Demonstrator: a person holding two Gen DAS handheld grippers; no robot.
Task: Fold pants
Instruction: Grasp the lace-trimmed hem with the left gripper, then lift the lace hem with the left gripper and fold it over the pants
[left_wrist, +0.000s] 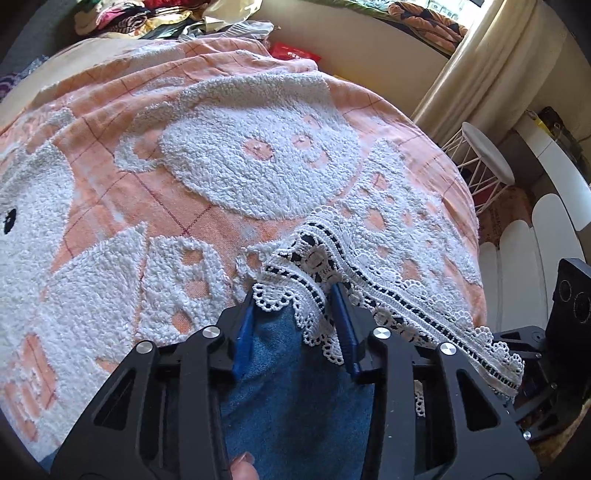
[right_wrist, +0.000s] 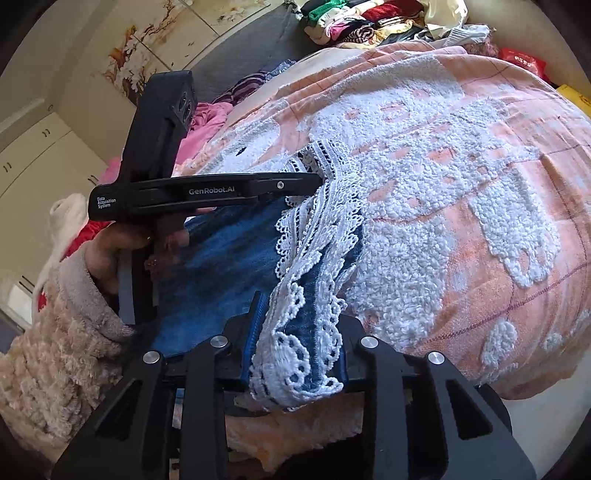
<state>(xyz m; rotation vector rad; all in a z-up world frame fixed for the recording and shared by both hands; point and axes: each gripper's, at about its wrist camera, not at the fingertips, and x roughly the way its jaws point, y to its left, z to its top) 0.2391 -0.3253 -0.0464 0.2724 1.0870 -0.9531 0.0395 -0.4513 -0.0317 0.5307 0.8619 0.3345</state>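
A: Left wrist view. The pants (left_wrist: 295, 398), blue denim with a white lace hem (left_wrist: 325, 266), lie at the near edge of a peach blanket (left_wrist: 155, 192) with white tufted figures. Hem bunched, pointing away from the camera.

B: State of the left gripper (left_wrist: 295, 299)?

A: Clenched on the hem. Blue pads (left_wrist: 243, 332) sit on either side of the denim, with lace spilling over the right-hand one. No gap visible between pad and cloth.

B: Right wrist view agrees?

A: Yes. The left gripper (right_wrist: 317, 181) comes in from the left side, its tip buried in the lace. A hand (right_wrist: 122, 251) in a fluffy cream sleeve (right_wrist: 62, 332) holds its handle.

B: And the right gripper (right_wrist: 299, 332)?

A: Grasping the same hem at another spot. Lace and denim are packed between the two jaws and fold out over the front. The blue pad (right_wrist: 255, 332) on the left presses the fabric; the other is mostly hidden by lace.

B: Surroundings?

A: Blanket covers a rounded surface. Beyond it, a heap of mixed clothes (right_wrist: 369, 22), a red packet (right_wrist: 524, 61), pink fabric (right_wrist: 207, 122) at the left. In the left wrist view, a white round stool (left_wrist: 484, 162) with wire legs stands off the blanket's right edge, near a cream curtain (left_wrist: 491, 66).
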